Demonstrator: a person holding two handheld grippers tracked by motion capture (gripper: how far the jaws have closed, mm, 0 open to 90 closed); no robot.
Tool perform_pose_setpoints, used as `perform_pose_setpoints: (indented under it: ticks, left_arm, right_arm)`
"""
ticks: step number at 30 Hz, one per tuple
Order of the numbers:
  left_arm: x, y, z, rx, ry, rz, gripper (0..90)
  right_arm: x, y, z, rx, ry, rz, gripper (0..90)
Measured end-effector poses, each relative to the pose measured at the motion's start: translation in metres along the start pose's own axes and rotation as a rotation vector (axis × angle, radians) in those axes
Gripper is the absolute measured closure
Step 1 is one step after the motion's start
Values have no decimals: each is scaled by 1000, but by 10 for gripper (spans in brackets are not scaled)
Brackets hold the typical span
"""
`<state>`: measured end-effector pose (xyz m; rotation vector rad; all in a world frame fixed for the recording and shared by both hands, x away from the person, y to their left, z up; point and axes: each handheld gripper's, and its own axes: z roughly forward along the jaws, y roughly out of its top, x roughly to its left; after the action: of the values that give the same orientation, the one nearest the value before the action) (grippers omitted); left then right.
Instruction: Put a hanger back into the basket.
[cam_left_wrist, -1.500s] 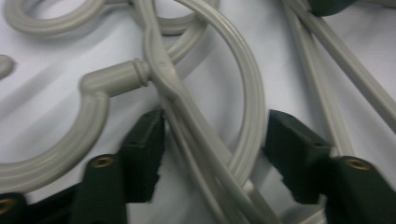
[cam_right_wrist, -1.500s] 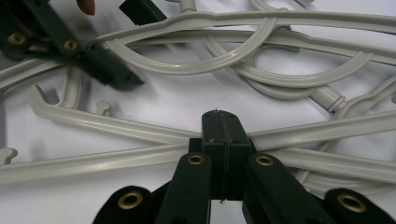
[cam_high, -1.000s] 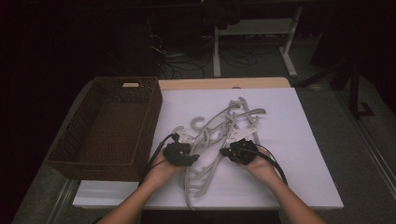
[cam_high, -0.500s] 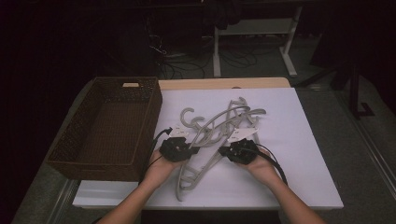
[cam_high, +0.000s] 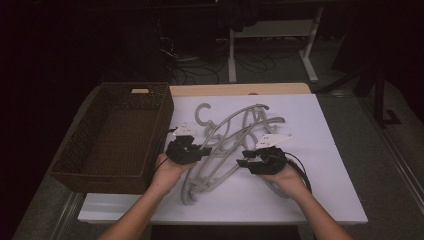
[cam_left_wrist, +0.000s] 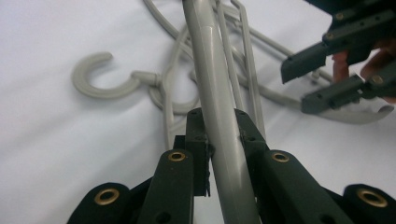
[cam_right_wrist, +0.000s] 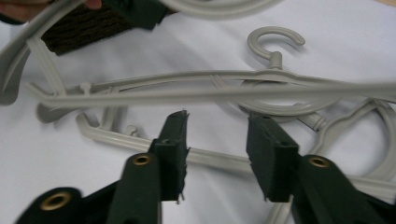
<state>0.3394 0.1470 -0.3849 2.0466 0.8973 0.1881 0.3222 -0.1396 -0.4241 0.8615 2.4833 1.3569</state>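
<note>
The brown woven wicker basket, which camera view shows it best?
The high view: the whole brown woven wicker basket sits left of the white board. The right gripper view catches a dark woven patch of it; the left gripper view looks at grey hangers.

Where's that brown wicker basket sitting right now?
In the high view, the wicker basket sits at the table's left edge, beside the white sheet, just left of the left gripper and the grey hangers.

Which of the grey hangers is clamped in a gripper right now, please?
The hanger whose arm runs between the left gripper jaws; the others lie loose on the white table.
</note>
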Motion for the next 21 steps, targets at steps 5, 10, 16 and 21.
perform_pose_setpoints:
  ticks: [5, 10, 16, 21]
  left_arm:
    - [4, 22, -21, -5, 5, 1, 792]
    - [7, 42, -44, -17, 28, 25, 792]
    - [28, 68, -86, -12, 59, 60, 792]
    - [48, 76, -119, -9, 114, 75, 792]
  right_arm:
    - [-3, -3, -10, -19, -7, 18, 462]
    - [-8, -5, -17, -34, -21, 32, 396]
    - [-13, -6, -21, -47, -32, 52, 323]
    - [-14, -6, -20, -50, -42, 62, 300]
